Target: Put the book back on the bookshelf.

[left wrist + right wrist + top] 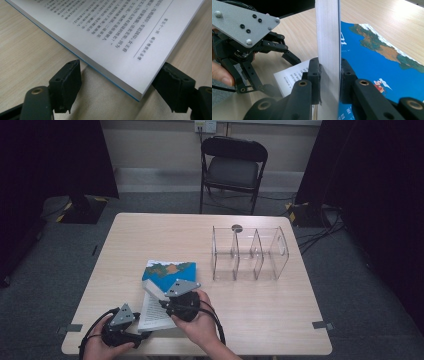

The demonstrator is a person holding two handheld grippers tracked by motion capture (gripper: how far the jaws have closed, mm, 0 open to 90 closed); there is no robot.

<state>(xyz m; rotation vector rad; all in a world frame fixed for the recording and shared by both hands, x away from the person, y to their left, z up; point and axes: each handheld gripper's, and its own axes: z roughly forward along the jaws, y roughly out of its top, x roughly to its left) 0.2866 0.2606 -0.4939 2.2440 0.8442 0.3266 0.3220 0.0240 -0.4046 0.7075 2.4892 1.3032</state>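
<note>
Grey carpet and dark curtains surround a pale wooden counter (pixel 250 290), with a folding chair (pixel 232 167) behind it and a clear divided organiser (pixel 250 252) standing toward its right. From the high view, an open book (pixel 165 290) lies near the front edge, its blue cover part raised; the right gripper (pixel 167 302) sits right on the book's middle, and the left gripper (pixel 145 332) lies low at the book's near left corner, both held in the person's hands. Along the left gripper view, the printed page block (pixel 120 32) lies flat on the counter, and its corner pokes into the gap between the two black jaws, which stand apart, one on each side, pads not pressing on the paper. In the right gripper view, a thick sheaf of pages with the blue cover (pixel 328 37) stands upright, clamped edge-on between the closed jaws; the cover's painted side spreads off to the right, and the left gripper (pixel 287 56) rests beyond, at the flat page's corner.
</note>
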